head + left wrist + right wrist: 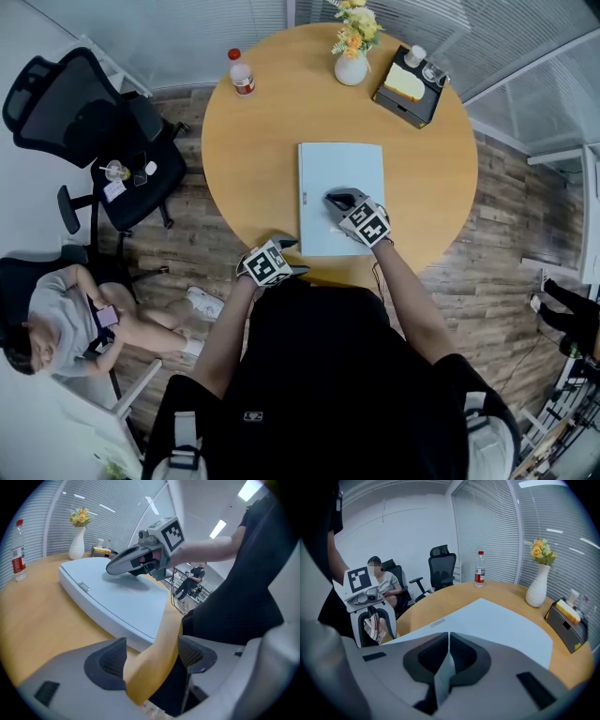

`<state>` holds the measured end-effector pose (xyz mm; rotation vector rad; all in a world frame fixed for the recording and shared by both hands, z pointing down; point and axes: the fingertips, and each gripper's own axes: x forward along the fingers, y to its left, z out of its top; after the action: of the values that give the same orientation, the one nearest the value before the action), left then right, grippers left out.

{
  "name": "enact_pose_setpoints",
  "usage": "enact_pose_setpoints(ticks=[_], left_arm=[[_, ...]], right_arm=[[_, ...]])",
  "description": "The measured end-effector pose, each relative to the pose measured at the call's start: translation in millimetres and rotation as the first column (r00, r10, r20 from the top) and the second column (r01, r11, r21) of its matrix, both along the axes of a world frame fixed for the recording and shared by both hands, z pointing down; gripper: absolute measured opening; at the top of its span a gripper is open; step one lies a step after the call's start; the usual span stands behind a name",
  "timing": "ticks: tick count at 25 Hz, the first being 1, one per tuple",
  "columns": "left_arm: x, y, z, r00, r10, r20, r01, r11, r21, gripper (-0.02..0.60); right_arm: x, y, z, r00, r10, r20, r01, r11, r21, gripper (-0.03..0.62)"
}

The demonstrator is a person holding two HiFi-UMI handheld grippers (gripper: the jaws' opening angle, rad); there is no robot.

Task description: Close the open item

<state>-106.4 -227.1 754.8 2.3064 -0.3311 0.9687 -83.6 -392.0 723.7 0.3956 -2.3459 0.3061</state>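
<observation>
Right claw (334, 199), jaws together on nothing, pressed the pale-blue folder (339, 169) flat (already shut, I judged) on the table (253, 141). Left claw (152, 651) hung gaping, empty, at the near edge.

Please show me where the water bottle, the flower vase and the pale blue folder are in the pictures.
water bottle (243, 79): head view, on its red label.
vase (351, 67): head view, on its white body.
pale blue folder (333, 173): head view, on the bare middle of its cover.
</observation>
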Motion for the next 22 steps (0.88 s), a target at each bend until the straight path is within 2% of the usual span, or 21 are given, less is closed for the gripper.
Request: enact_pose_setpoints(ticks=[2, 5, 9, 12, 14, 16, 18, 20, 22], left_arm=[[-2, 0, -7, 1.000, -0.027, 0.005, 0.027, 1.000, 0.010, 0.340], [-7, -9, -24, 0.995, -0.103, 0.000, 0.103, 0.994, 0.040, 0.294], [-8, -34, -52, 0.963, -0.260, -0.072, 0.265, 0.960, 0.084, 0.218], [-11, -41, -75, 0.910, -0.387, -0.146, 0.403, 0.909, 0.103, 0.151], [-12, -46, -93, 0.857, -0.471, -0.210, 0.500, 0.859, 0.114, 0.084], [-11, -48, -109, 0.801, -0.531, -0.276, 0.578, 0.807, 0.122, 0.044], [-11, -46, -122, 0.760, -0.566, -0.319, 0.627, 0.768, 0.130, 0.014], [-10, -42, -131, 0.735, -0.588, -0.338, 0.656, 0.743, 0.135, 0.006], [-6, -35, -135, 0.728, -0.599, -0.334, 0.667, 0.731, 0.143, 0.006]], right_arm=[[5, 9, -5, 1.000, -0.008, 0.015, 0.008, 1.000, 0.000, 0.008], [13, 20, -16, 0.999, -0.027, 0.044, 0.027, 1.000, 0.003, 0.008], [31, 28, -27, 0.997, -0.054, 0.059, 0.053, 0.998, 0.019, 0.008], [43, 40, -35, 0.994, -0.072, 0.082, 0.070, 0.997, 0.023, 0.008], [52, 48, -42, 0.992, -0.081, 0.101, 0.078, 0.997, 0.028, 0.008], [62, 55, -49, 0.989, -0.087, 0.123, 0.084, 0.996, 0.030, 0.008], [70, 58, -55, 0.985, -0.090, 0.145, 0.086, 0.996, 0.035, 0.008], [77, 60, -60, 0.983, -0.090, 0.162, 0.083, 0.995, 0.053, 0.008], [84, 64, -67, 0.979, -0.096, 0.182, 0.085, 0.994, 0.066, 0.008]])
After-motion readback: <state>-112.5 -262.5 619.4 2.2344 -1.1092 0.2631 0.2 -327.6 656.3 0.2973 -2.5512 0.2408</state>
